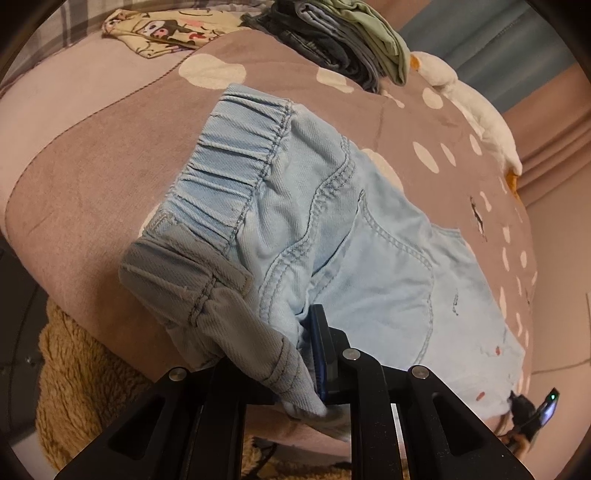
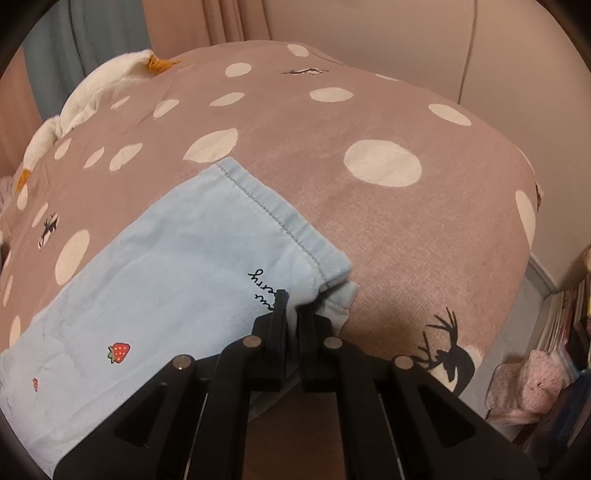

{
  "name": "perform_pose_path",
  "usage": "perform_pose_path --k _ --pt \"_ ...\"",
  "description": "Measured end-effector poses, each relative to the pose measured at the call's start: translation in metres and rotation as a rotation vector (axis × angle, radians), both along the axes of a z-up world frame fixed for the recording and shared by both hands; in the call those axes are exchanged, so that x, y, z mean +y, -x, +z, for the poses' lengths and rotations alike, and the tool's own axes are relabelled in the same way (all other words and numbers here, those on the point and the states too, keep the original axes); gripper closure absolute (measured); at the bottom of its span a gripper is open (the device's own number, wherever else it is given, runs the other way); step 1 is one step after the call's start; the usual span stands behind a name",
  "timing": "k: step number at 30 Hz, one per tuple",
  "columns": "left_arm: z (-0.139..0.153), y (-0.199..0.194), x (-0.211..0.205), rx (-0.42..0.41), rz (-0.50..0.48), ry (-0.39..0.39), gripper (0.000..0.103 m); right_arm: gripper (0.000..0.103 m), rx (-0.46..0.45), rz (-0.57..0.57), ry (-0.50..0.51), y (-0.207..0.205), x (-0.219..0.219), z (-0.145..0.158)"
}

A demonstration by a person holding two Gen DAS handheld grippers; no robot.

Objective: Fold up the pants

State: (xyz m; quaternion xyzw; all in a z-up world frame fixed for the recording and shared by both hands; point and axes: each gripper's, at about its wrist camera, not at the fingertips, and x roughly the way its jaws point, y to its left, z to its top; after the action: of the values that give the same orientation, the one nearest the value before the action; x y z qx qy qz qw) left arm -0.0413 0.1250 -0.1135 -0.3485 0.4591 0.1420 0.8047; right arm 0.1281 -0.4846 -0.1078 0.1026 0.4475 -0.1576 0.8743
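Note:
Light blue pants [image 1: 332, 229] lie on a brown bedspread [image 1: 92, 166] with white dots. In the left wrist view their elastic waistband runs up the middle, and my left gripper [image 1: 295, 373] is shut on the near waist corner, whose cloth drapes over the left finger. In the right wrist view the leg end of the pants [image 2: 177, 273] shows a stitched hem, a strawberry print and black script. My right gripper [image 2: 293, 314] is shut on the near hem corner, with the cloth bunched between its black fingers.
A stack of folded clothes [image 1: 343, 40] and a patterned yellow garment [image 1: 162, 31] lie at the far side of the bed. A white plush toy [image 1: 476, 107] rests along the edge by the curtains. A tan fleece [image 1: 74, 387] hangs below the near bed edge. Books [image 2: 569, 325] stand at right.

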Motion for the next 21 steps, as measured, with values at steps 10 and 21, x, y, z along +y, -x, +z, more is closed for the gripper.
perform_pose_path --k 10,21 --pt "0.055 0.026 -0.008 -0.25 -0.088 -0.073 0.079 0.062 0.084 0.034 0.117 -0.006 0.02 0.014" --pt "0.112 0.017 0.033 -0.278 -0.009 -0.166 0.029 0.029 -0.095 0.354 0.113 0.006 0.134 0.099"
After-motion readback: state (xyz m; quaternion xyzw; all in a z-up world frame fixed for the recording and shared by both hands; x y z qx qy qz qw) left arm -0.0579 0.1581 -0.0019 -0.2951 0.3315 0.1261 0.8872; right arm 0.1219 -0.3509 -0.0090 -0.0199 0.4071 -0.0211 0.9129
